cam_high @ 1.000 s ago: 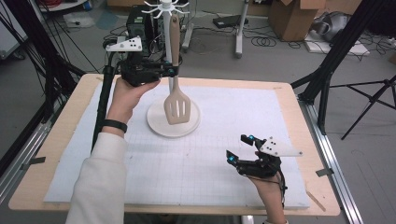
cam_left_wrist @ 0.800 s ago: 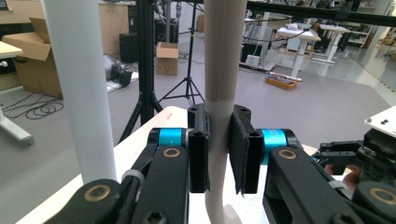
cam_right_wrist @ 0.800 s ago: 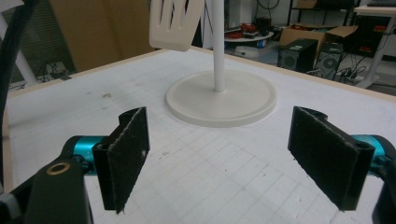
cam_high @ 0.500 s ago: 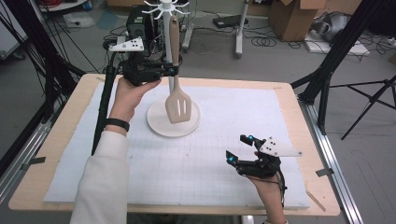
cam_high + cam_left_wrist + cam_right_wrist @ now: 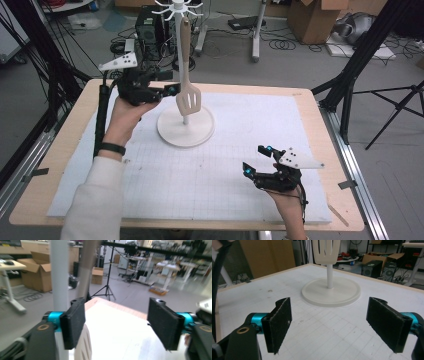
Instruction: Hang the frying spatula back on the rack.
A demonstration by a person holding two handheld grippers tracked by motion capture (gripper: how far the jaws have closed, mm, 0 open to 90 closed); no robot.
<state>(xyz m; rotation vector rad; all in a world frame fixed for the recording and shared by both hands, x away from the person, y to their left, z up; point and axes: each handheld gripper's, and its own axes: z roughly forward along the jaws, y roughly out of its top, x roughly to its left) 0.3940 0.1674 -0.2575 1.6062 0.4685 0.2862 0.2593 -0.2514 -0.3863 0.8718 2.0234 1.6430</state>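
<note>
Two tools work over a gridded white mat on the bench, and the slotted spatula hangs by its wooden handle from a hook at the top of the white rack, upper centre of the high view. The left tool, just left of the spatula blade, has just been opening its jaws; in the left gripper view they stand spread with nothing between them, the blurred handle and the rack's post rising beyond the left pad. The right tool rests at the lower right of the mat, well apart from the rack, its jaws released and empty.

The hang looks fresh, and the risk lies in the retreat. The left tool sits so near the blade that a sideways pull could clip it, set the spatula swinging and lift it off its hook. A knock on the post might rock the rack on its round base. How securely the handle's end sits on the hook is too small to tell, so a slip from there cannot be ruled out.
</note>
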